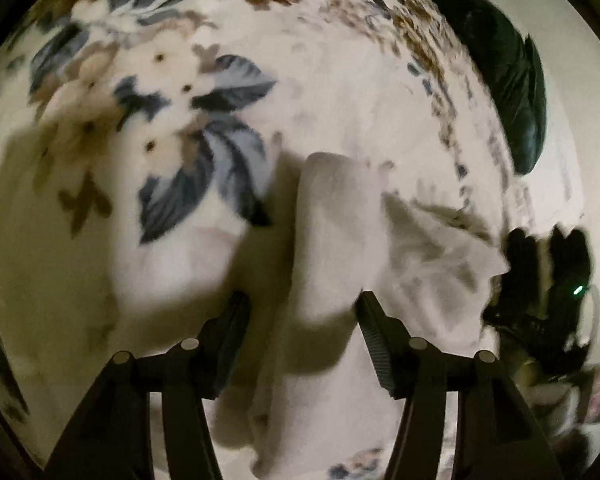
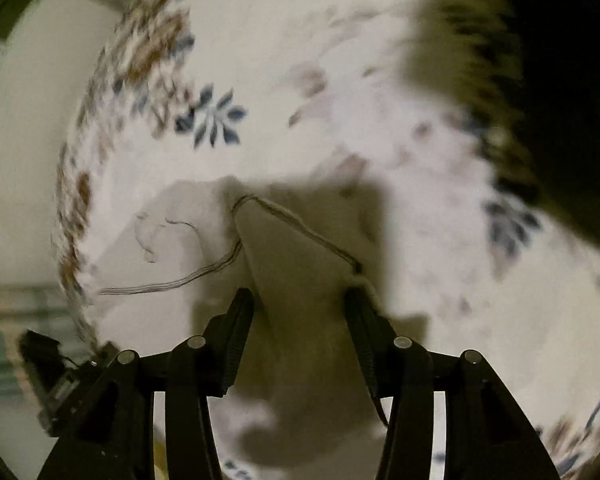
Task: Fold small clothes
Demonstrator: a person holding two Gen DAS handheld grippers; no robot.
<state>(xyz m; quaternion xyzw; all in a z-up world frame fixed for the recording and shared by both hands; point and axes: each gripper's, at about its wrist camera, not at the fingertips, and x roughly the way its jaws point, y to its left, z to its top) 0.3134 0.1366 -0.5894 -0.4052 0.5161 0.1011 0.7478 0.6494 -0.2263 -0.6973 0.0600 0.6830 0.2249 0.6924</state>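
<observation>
The small white garment [image 1: 328, 248] is laid on the floral bedspread [image 1: 140, 100] for folding, a raised fold standing between the parted left gripper [image 1: 300, 320] jaws, while the right gripper [image 2: 300, 308] is likewise seen parted over the cloth, ungripped.

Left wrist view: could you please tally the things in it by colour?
White: 1, the small garment.
Dark green: 1, a bulky object.
Floral: 1, the bedspread.
Black: 2, the left gripper and right gripper.
Total: 5.
</observation>
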